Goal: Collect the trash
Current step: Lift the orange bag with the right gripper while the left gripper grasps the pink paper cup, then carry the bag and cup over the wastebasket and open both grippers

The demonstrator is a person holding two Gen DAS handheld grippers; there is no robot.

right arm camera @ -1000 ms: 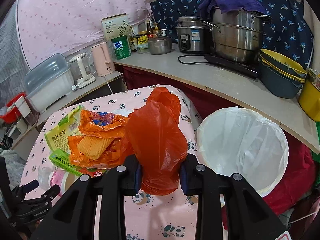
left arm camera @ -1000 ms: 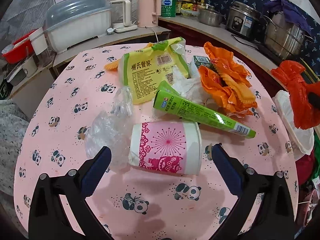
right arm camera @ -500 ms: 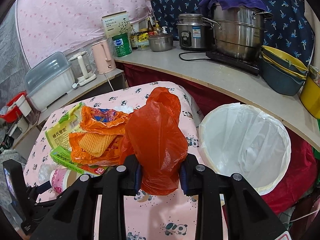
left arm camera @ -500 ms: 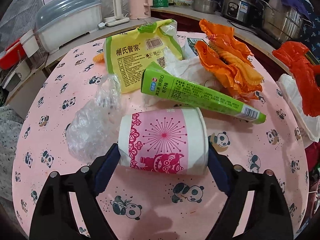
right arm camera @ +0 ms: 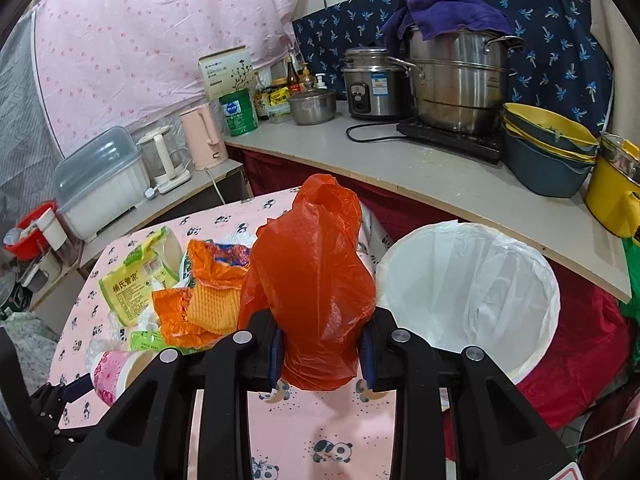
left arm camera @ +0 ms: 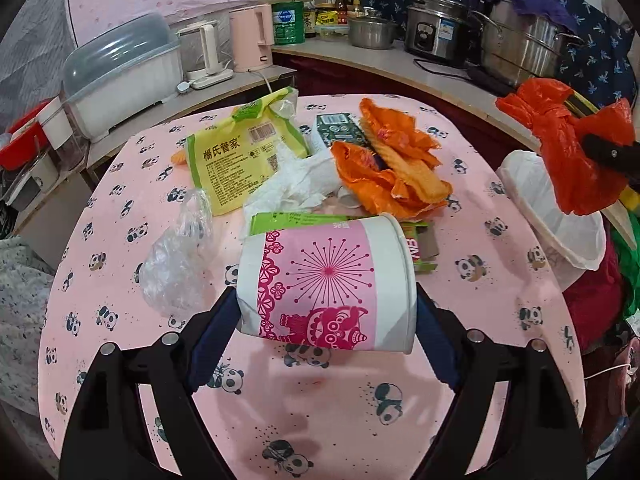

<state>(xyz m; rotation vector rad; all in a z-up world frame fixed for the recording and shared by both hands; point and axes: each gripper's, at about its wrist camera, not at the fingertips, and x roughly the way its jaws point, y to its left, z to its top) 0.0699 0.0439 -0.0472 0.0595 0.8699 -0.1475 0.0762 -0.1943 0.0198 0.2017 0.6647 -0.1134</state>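
My left gripper (left arm camera: 326, 312) is shut on a pink-and-white paper cup (left arm camera: 328, 282) lying sideways, lifted a little above the pink panda tablecloth (left arm camera: 120, 208). Beyond it lie a clear plastic bag (left arm camera: 180, 256), a green box (left arm camera: 304, 219), white tissue (left arm camera: 296, 184), a yellow-green packet (left arm camera: 236, 160) and orange wrappers (left arm camera: 396, 168). My right gripper (right arm camera: 322, 342) is shut on a red plastic bag (right arm camera: 316, 276), held above the table's edge, left of the white-lined trash bin (right arm camera: 472, 292). The bin also shows in the left wrist view (left arm camera: 556, 216).
A counter (right arm camera: 440, 176) curves behind the table with steel pots (right arm camera: 456, 80), a rice cooker (right arm camera: 372, 84), stacked basins (right arm camera: 548, 148) and a pink kettle (right arm camera: 202, 136). A dish box (left arm camera: 120, 76) stands at the left. A dark green packet (left arm camera: 336, 128) lies behind the wrappers.
My left gripper moved forward, closed on the paper cup and lifted it off the cloth. My right gripper has kept the red bag and shifted slightly towards the bin.
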